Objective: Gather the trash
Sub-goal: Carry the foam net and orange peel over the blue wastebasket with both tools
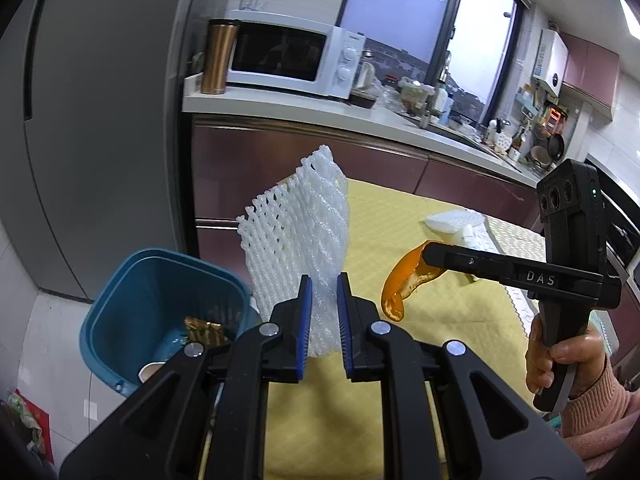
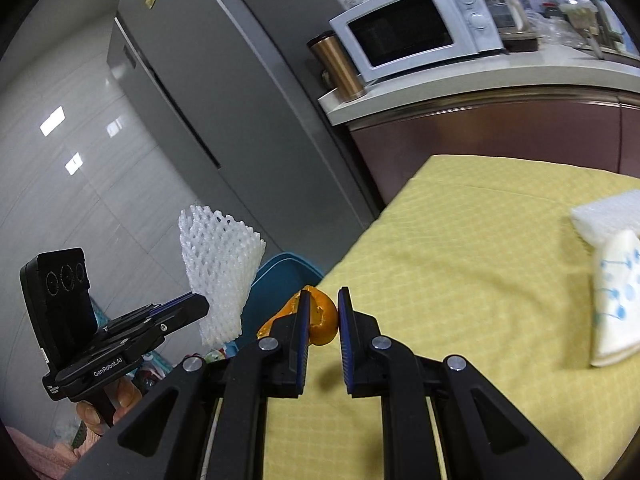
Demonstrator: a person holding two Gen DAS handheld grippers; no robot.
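Observation:
My left gripper (image 1: 324,292) is shut on a white foam net sleeve (image 1: 296,232), which stands up from its blue pads over the table's left edge. To its right, my right gripper (image 1: 426,254) is shut on a curled orange peel (image 1: 400,284) that hangs down. In the right wrist view the orange peel (image 2: 322,320) is pinched between the pads of the right gripper (image 2: 323,312). The left gripper (image 2: 196,306) shows at the left with the foam net (image 2: 218,268). A blue trash bin (image 1: 132,300) stands on the floor left of the table, just beyond both grippers (image 2: 280,276).
The table wears a yellow cloth (image 2: 460,260); a white foam piece (image 2: 608,212) and a white packet with blue print (image 2: 616,300) lie at its right. A gold wrapper (image 1: 202,328) lies in the bin. A grey fridge (image 1: 100,120), a microwave (image 1: 296,60) and a copper tumbler (image 1: 218,56) stand behind.

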